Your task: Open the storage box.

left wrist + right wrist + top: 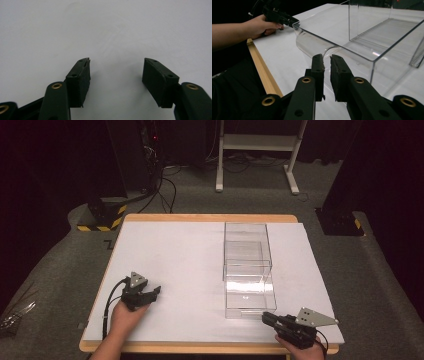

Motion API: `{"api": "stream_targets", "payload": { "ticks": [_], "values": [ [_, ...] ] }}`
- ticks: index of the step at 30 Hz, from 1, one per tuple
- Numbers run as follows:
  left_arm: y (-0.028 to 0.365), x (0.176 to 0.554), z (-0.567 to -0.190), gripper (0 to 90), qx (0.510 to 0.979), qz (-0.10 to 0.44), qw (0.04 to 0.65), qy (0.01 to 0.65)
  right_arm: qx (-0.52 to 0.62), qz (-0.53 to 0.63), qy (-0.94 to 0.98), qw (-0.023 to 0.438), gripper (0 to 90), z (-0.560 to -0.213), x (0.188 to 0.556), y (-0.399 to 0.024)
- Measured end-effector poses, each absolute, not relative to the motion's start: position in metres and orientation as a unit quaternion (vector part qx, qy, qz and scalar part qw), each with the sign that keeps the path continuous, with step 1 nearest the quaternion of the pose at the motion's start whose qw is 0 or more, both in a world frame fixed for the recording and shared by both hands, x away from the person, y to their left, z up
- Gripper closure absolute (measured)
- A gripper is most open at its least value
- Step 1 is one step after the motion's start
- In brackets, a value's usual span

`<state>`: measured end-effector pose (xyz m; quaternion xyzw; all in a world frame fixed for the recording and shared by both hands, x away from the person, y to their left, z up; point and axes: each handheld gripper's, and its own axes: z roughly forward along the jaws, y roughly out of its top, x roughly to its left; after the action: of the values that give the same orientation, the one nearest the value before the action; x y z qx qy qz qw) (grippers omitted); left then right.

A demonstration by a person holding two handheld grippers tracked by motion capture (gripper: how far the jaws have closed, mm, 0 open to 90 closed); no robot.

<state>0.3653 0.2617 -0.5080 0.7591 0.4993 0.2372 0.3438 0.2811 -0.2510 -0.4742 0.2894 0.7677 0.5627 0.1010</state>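
**Right gripper at the drawer front, left one idle**

I have a clear plastic drawer unit [247, 255] on the white table [175, 255], and its drawer [250, 296] is pulled partway out toward me. That drawer is my landmark.

My right gripper [269, 318] sits just off the drawer's near right corner. In the right gripper view its jaws are nearly shut, with only a thin slit between the pads [318, 67], and they hold nothing; the drawer's curved front lip [312, 45] is right ahead of the tips. Whether the tips touch the wall I cannot tell.

My left gripper [152, 292] rests well to the left of the drawer, jaws spread wide over bare table, gripping nothing, as the left gripper view [116, 75] confirms.

What worries me from here:

- The drawer looks light and smooth. A push or pull on its corner instead of its middle could skew it in the housing and jam it.
- With the left gripper far from the drawer, nothing steadies the housing, so the whole unit may slide on the table rather than the drawer moving.
- Jaws this close together cannot straddle the lip; if I drive forward I will only bump it.
- Clear walls make edges hard to judge, so I could misread the depth.
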Motion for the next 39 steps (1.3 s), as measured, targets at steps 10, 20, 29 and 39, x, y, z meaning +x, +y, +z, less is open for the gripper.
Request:
{"api": "stream_targets", "payload": {
  "ticks": [10, 20, 29, 39],
  "values": [
    [0.262, 0.365, -0.508, 39.4, 0.759, 0.237, 0.344, 0.499, 0.29, 0.573, 0.757, 0.12, 81.5, -0.466, 0.278, -0.259],
    [0.262, 0.365, -0.508, 39.4, 0.759, 0.238, 0.344, 0.499, 0.293, 0.588, 0.742, 0.135, 81.0, -0.458, 0.282, -0.262],
    [0.261, 0.364, -0.508, 39.4, 0.759, 0.243, 0.342, 0.497, 0.314, 0.585, 0.728, 0.168, 77.4, -0.452, 0.295, -0.264],
    [0.26, 0.364, -0.508, 39.3, 0.762, 0.247, 0.339, 0.493, 0.367, 0.568, 0.707, 0.21, 73.0, -0.457, 0.309, -0.28]
  ]
}}
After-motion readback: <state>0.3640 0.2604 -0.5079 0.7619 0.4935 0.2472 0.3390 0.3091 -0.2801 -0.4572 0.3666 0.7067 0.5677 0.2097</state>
